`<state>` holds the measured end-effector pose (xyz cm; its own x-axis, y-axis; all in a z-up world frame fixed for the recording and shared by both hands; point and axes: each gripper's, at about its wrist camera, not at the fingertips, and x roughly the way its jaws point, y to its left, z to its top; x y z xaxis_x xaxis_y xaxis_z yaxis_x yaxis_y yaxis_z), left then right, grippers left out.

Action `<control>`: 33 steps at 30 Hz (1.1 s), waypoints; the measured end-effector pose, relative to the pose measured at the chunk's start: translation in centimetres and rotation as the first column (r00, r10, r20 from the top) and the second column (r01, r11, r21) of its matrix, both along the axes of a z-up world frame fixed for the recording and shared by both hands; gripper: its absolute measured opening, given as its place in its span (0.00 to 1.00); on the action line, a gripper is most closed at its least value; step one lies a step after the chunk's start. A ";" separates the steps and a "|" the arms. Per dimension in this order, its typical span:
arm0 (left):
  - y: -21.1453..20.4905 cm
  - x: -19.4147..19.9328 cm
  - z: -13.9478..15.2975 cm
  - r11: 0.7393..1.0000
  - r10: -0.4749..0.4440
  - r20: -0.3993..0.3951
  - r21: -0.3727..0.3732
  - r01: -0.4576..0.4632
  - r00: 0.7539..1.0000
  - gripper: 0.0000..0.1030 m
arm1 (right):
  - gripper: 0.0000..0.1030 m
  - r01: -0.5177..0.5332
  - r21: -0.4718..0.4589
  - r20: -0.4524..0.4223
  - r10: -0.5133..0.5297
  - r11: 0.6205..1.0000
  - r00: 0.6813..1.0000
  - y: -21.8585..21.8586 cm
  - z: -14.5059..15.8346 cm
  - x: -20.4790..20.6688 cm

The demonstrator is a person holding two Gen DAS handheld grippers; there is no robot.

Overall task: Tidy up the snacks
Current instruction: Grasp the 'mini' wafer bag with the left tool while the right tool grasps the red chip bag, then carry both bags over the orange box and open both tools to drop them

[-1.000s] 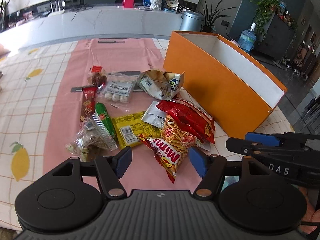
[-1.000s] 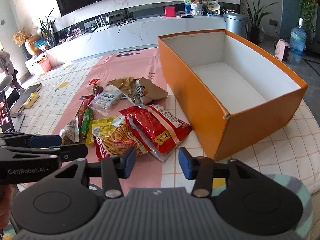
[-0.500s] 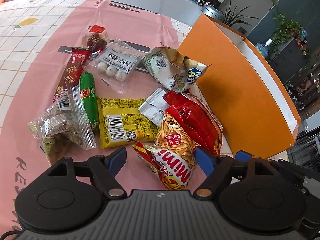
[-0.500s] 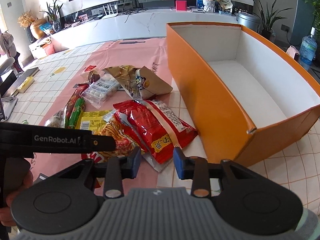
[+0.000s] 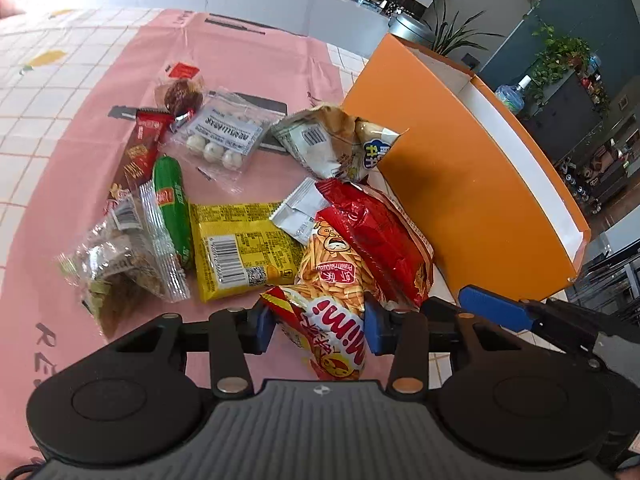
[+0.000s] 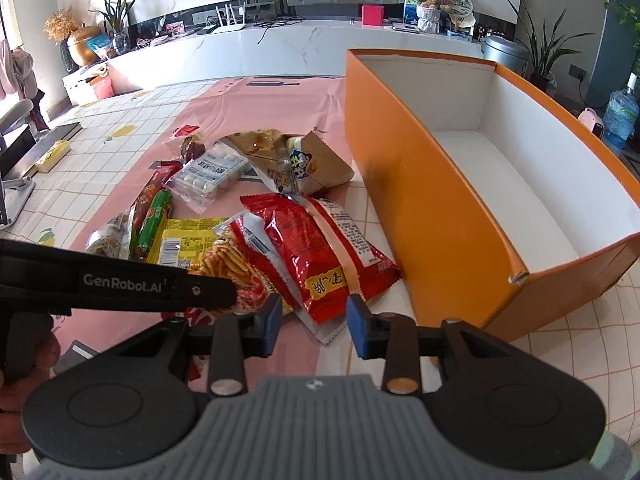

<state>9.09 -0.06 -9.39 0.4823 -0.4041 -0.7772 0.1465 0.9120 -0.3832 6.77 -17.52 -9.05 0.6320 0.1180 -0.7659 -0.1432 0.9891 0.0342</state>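
Left hand-held gripper point(image 5: 318, 326) closing on the Mimi snack bag point(image 5: 332, 320); right hand-held gripper point(image 6: 313, 325) open over the red bag's corner.

Left wrist view: the blue pads stand at both sides of the Mimi snack bag's near end, jaws closing and already touching its crinkled edges. The bag lies on the pink cloth point(image 5: 248, 60) of the table, partly under the red chip bag point(image 5: 376, 232). A yellow packet point(image 5: 240, 248), a green sausage stick point(image 5: 172, 204) and other snacks lie to its left; the orange box point(image 5: 460, 196) stands to the right. The right hand-held gripper's blue fingertip point(image 5: 494, 312) shows just beside. Right wrist view: its jaws are parted, not gripping, and the red chip bag's near corner lies on the table between and below the pads. The orange box point(image 6: 420, 200) stands open on the right. The left hand-held gripper's black arm crosses at the left.
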 end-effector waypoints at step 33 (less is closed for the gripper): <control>3.1 -1.1 3.4 0.989 0.092 0.092 0.104 -0.101 0.992 0.47 | 0.46 -0.012 -0.112 0.002 0.012 0.994 1.000 3.2 -0.7 3.6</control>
<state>7.97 3.01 -5.96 0.5822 -0.2680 -0.7676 0.0841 0.9589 -0.2711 10.32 -14.34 -9.72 0.6335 0.0389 -0.7728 -0.1551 0.9848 -0.0776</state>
